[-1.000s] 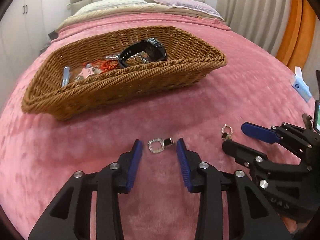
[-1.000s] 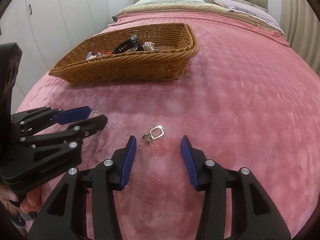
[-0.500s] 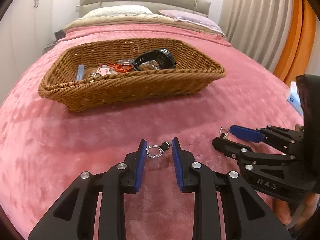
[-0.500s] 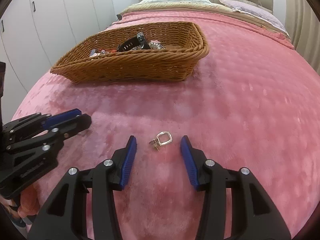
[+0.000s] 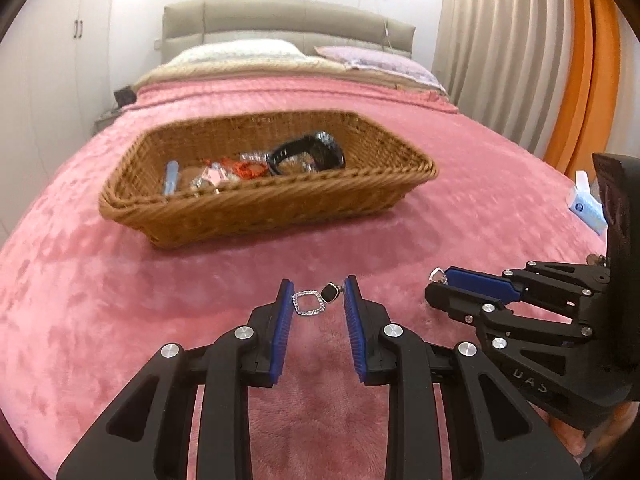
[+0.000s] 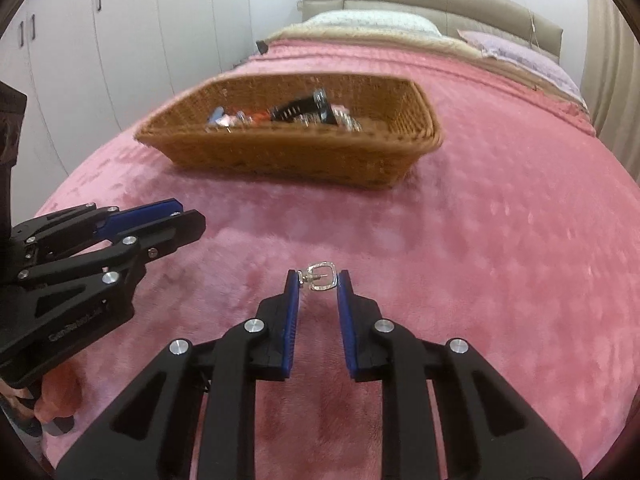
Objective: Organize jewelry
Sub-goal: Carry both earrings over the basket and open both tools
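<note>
pink blanket (image 5: pixel 120 300), brown wicker basket (image 5: pixel 248 208)

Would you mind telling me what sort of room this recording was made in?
Almost certainly a bedroom. The work surface is a bed covered by a pink blanket, with pillows against a padded headboard, and white wardrobe doors along the wall beside it.
</note>
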Tool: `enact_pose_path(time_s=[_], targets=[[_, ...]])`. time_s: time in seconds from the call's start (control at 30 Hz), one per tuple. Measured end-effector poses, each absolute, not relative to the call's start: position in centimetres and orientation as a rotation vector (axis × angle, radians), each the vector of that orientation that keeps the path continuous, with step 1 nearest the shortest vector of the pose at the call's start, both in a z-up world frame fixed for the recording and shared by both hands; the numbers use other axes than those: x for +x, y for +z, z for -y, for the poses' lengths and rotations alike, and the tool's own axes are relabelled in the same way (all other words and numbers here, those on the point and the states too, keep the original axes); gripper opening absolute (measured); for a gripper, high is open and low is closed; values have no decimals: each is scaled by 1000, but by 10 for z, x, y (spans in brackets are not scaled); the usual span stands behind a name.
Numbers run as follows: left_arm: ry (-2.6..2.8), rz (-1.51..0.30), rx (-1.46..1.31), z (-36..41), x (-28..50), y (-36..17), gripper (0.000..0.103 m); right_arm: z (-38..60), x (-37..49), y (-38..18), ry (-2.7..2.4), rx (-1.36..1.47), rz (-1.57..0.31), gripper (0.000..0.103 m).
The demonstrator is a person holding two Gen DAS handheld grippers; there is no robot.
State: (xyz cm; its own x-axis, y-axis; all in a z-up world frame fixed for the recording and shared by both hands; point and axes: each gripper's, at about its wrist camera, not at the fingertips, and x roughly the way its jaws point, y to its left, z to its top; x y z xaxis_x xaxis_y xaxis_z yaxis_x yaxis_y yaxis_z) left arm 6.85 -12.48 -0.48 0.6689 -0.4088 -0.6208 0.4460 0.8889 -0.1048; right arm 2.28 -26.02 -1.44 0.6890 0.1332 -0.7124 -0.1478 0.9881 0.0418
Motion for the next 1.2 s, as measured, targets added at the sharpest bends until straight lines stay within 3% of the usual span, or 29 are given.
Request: enact_pose_path(time_s=[0.4, 0.7, 1.2], targets=[[-467, -600, 7, 107, 72, 42, 24, 267, 22, 61, 157, 15, -628, 17], [-441, -489, 46, 112, 113, 99, 24, 273, 89, 103, 155, 54, -581, 17], [-418, -599, 2, 113, 232, 58, 24, 275, 212, 52, 147, 111, -773, 17]])
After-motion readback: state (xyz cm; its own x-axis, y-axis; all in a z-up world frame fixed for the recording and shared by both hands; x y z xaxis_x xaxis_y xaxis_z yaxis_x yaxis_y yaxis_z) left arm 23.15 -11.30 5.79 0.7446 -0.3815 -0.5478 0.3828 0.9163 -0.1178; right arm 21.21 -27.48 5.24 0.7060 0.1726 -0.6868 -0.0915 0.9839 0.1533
